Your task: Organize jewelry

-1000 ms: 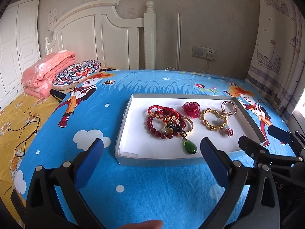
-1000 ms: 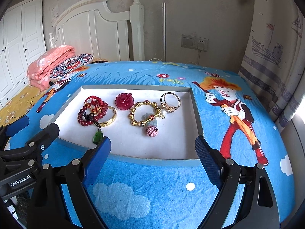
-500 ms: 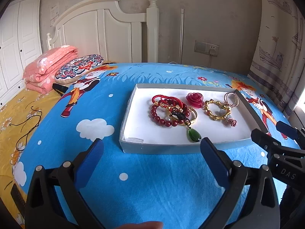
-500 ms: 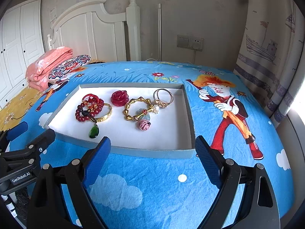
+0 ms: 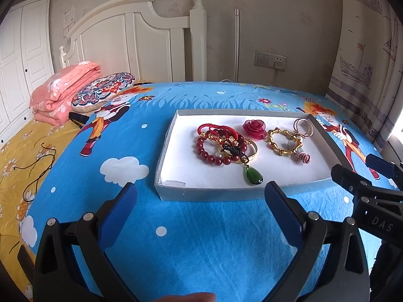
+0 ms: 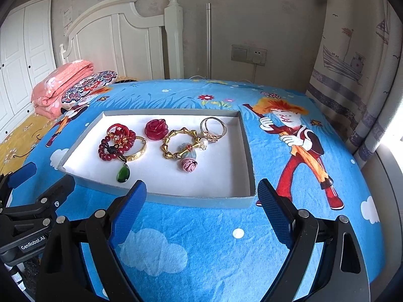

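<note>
A shallow grey tray (image 5: 161, 166) (image 6: 248, 156) with a white floor lies on the blue cartoon bedspread. Inside it lie a heap of red bead bracelets (image 5: 217, 143) (image 6: 114, 142) with a gold bangle and a green pendant (image 5: 252, 176) (image 6: 123, 175), a red rose (image 5: 254, 128) (image 6: 156, 127), a gold link bracelet (image 5: 283, 142) (image 6: 180, 143) with a pink knot charm (image 6: 187, 164), and thin rings (image 5: 303, 127) (image 6: 213, 127). My left gripper (image 5: 200, 197) and right gripper (image 6: 201, 193) both hover open and empty just short of the tray's near wall.
A folded pink quilt (image 5: 63, 90) and a patterned cushion (image 5: 103, 90) lie at the white headboard. Yellow sheet with a loose dark cord (image 5: 37, 166) is on the left. A curtain (image 6: 357, 63) hangs on the right. A fingertip (image 5: 186, 297) shows at the bottom edge.
Both grippers have drawn back a little from the tray, which now sits farther away in each view. Their jaws stayed wide and the jewelry has not moved.
</note>
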